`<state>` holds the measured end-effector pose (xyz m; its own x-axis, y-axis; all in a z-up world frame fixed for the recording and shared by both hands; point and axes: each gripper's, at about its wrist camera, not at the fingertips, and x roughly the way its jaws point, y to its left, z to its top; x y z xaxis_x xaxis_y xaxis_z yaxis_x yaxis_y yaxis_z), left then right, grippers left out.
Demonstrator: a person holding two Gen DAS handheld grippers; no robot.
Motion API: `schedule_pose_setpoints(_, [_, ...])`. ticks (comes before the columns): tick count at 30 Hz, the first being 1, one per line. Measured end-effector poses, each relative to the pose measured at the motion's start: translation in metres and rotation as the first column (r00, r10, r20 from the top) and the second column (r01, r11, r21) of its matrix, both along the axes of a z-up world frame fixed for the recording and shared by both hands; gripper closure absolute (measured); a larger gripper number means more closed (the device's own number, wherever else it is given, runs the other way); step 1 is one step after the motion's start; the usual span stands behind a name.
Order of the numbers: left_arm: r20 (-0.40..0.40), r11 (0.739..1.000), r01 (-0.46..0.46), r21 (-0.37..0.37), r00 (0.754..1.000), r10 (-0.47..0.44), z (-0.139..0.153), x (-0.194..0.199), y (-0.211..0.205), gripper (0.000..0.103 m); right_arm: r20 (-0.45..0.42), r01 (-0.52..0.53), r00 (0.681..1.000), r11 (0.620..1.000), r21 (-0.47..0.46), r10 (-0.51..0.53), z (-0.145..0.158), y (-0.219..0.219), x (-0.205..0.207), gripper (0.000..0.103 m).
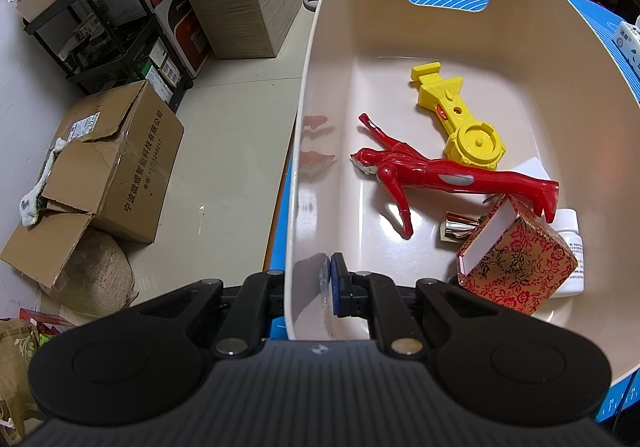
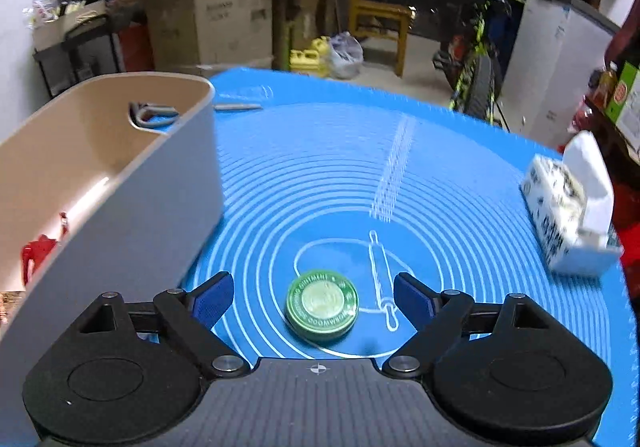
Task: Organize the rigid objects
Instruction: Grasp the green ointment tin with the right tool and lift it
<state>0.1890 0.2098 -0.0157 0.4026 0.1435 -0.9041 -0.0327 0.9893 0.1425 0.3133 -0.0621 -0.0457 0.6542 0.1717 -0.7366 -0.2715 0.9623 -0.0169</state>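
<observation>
The left gripper (image 1: 326,289) points steeply down at the near left wall of the beige bin (image 1: 320,87); its jaws are pinched narrow on that wall, one blue pad inside the bin and the other outside, so it grips the rim. Inside the bin lie a red action figure (image 1: 440,175), a yellow toy launcher (image 1: 460,119), a red-and-gold patterned box (image 1: 520,267), a small shiny cylinder (image 1: 460,229) and a white bottle (image 1: 572,243) – the figure's feet rest against the patterned box.

The right gripper (image 2: 314,299) is tilted down toward the blue mat (image 2: 320,167), just to the right of the bin's outer wall; its jaws stand wide, with the blue fingers (image 2: 212,301) well apart and clasping nothing. Between them, on the mat, sits a round green tin (image 2: 322,307), lid up, untouched by either pad; it lies on the printed circles beside a drawn rolling pin. A white patterned carton (image 2: 568,215) rests at the mat's far right edge, well apart from the tin.
</observation>
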Motion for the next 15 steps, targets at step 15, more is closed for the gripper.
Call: schedule_pose_setpoints(15, [0.0, 1.0, 0.0, 0.0, 1.0, 0.0, 0.0, 0.0, 0.0, 0.089, -0.04, 0.11, 0.993, 0.994, 0.016, -0.109, -0.041, -0.006, 0.016, 0.021])
